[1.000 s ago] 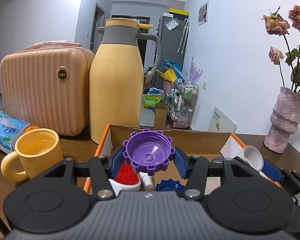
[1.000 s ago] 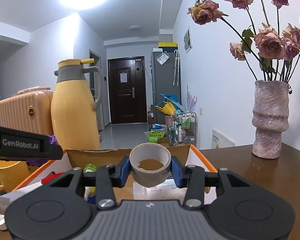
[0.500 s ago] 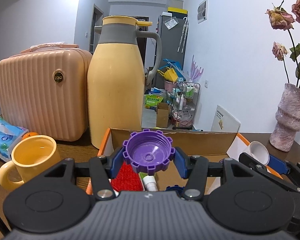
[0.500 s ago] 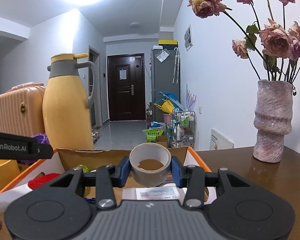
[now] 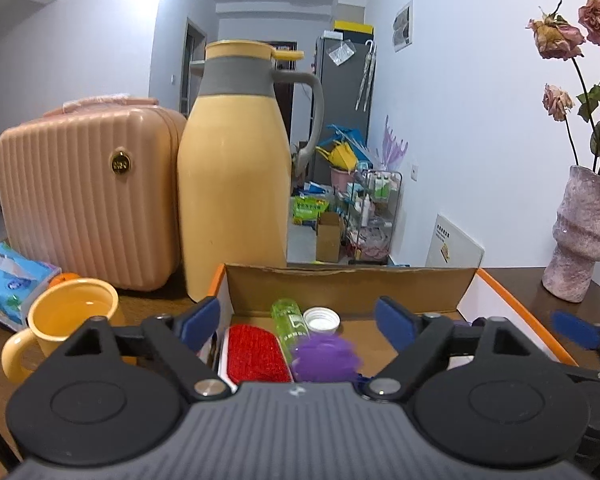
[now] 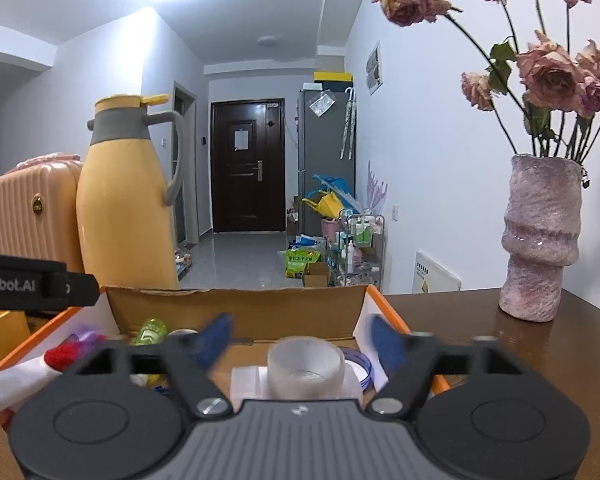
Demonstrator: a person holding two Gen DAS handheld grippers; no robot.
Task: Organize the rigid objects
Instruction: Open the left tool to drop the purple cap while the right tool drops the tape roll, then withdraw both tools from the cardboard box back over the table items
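Two things, blurred, orientation unclear: purple cap (image 5: pixel 325 358), tape roll (image 6: pixel 306 365).

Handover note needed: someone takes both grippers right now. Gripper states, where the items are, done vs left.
Left gripper: jaws have just been opening, now wide; the purple cap it carried is free and blurred below them, above the cardboard box.
Right gripper: jaws have just been opening, wide; the tape roll is loose and blurred between and below them, over the box.
Already in the box: red brush, green bottle, white cap.
Done: cap and tape released into the box.
Left: confirm both landed inside, then back out for any further items; none show on the table here.
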